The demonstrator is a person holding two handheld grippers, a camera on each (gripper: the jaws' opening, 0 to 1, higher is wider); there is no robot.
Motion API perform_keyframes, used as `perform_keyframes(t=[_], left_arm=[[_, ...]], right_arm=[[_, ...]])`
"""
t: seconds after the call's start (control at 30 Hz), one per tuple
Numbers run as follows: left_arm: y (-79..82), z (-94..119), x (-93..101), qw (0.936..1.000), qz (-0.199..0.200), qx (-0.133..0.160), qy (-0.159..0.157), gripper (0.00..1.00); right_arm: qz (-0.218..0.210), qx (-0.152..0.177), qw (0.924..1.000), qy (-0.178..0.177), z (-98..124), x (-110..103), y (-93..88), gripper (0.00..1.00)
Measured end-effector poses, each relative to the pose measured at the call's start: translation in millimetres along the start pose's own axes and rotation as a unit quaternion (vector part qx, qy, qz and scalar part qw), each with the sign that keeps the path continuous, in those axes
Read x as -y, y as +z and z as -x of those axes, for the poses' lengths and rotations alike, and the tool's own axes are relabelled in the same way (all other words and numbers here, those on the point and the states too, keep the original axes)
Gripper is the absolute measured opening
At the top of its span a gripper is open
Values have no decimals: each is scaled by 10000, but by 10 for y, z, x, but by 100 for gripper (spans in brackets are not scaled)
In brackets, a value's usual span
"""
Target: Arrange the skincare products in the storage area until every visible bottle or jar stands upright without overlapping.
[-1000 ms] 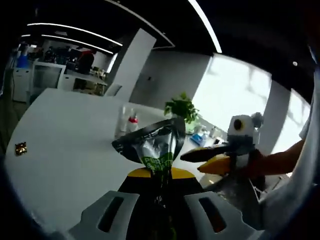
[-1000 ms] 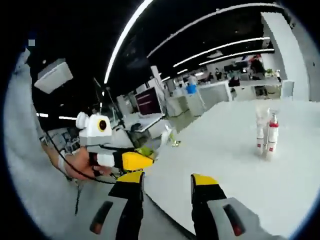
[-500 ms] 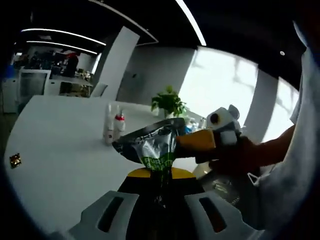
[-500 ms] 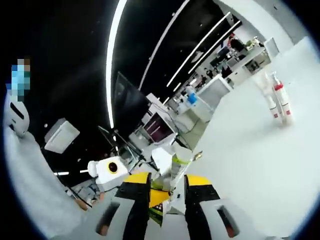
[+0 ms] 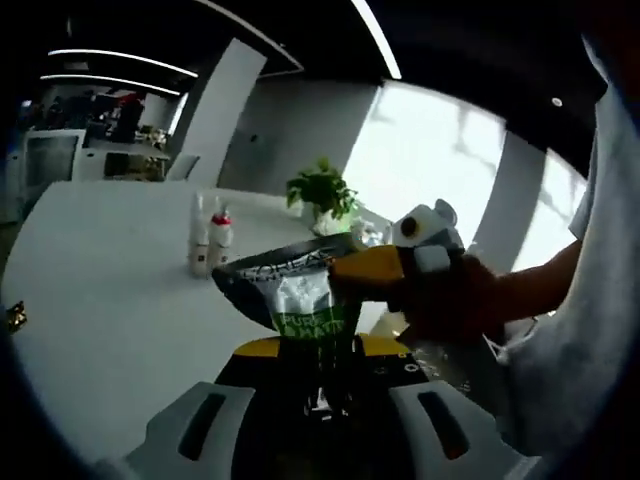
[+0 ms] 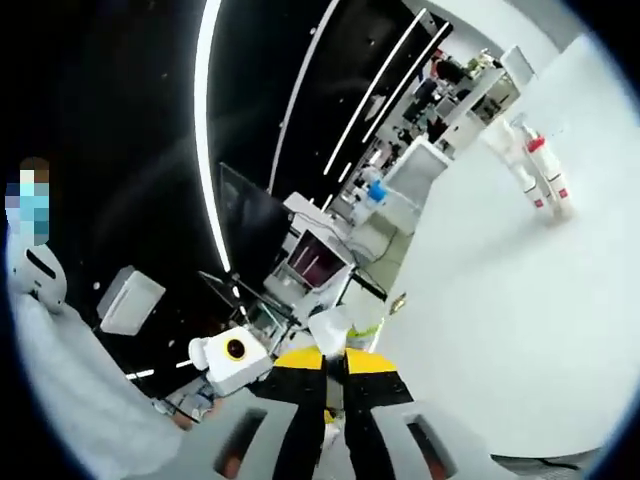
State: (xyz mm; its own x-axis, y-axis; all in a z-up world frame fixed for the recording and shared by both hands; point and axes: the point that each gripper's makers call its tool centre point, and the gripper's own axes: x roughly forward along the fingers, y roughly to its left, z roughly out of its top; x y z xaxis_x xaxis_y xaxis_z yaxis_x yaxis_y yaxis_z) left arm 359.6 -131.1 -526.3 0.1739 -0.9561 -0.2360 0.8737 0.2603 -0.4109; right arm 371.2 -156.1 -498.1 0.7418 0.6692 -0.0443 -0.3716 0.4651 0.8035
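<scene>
A silver pouch (image 5: 295, 295) with a green label hangs above the white table (image 5: 110, 300), and my left gripper (image 5: 320, 375) is shut on its lower end. My right gripper (image 5: 365, 268) comes in from the right in the left gripper view, its yellow tips pinching the pouch's upper right edge. In the right gripper view the right gripper (image 6: 337, 362) has its jaws pressed together on the pouch edge (image 6: 333, 326). Two slim white bottles (image 5: 206, 246), one with a red cap, stand upright side by side further out on the table; the same bottles (image 6: 540, 175) appear in the right gripper view.
A small gold item (image 5: 13, 316) lies near the table's left edge. A potted plant (image 5: 320, 190) stands at the far side. A person's hand and sleeve (image 5: 470, 300) hold the right gripper. Office desks and monitors (image 6: 320, 250) lie beyond the table.
The right gripper came in from apart and open, and its jaws have shut on the pouch's upper edge. The left gripper has kept hold of the pouch throughout.
</scene>
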Motion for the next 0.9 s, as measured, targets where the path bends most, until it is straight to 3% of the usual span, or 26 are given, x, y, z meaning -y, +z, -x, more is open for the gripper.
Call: perform_keyframes(t=[0.13,0.27,0.47,0.53,0.6,0.7,0.8,0.9], left_arm=[[31,4,7,9999,-47,91,22,36],[53,38,-24,9999,8,124,63,29],[66,44,-44,9998,-18,153,134,30],[96,88,-131,9984,-295,188,453,25],[144,119,-121,9983,-231,316,437,20],[178,115,-171,9980,-57,431,464,29],[152,80,-174,9982,56,366,467,45],[166,66,-88,9986,190,442,214,50]], right_arm=[[1,-27,10000,25,19,1,65,0],[135,-103,9999,-36,62,25,115,0],[148,-29,9999,16,113,32,224,0],[208,-27,9998,14,121,22,257,0],[282,-59,9996,-22,131,41,265,0],[312,-167,9993,87,133,3,238,0],[271,-465,9968,588,123,-186,144,0],[448,-636,9923,961,123,-334,81,0]])
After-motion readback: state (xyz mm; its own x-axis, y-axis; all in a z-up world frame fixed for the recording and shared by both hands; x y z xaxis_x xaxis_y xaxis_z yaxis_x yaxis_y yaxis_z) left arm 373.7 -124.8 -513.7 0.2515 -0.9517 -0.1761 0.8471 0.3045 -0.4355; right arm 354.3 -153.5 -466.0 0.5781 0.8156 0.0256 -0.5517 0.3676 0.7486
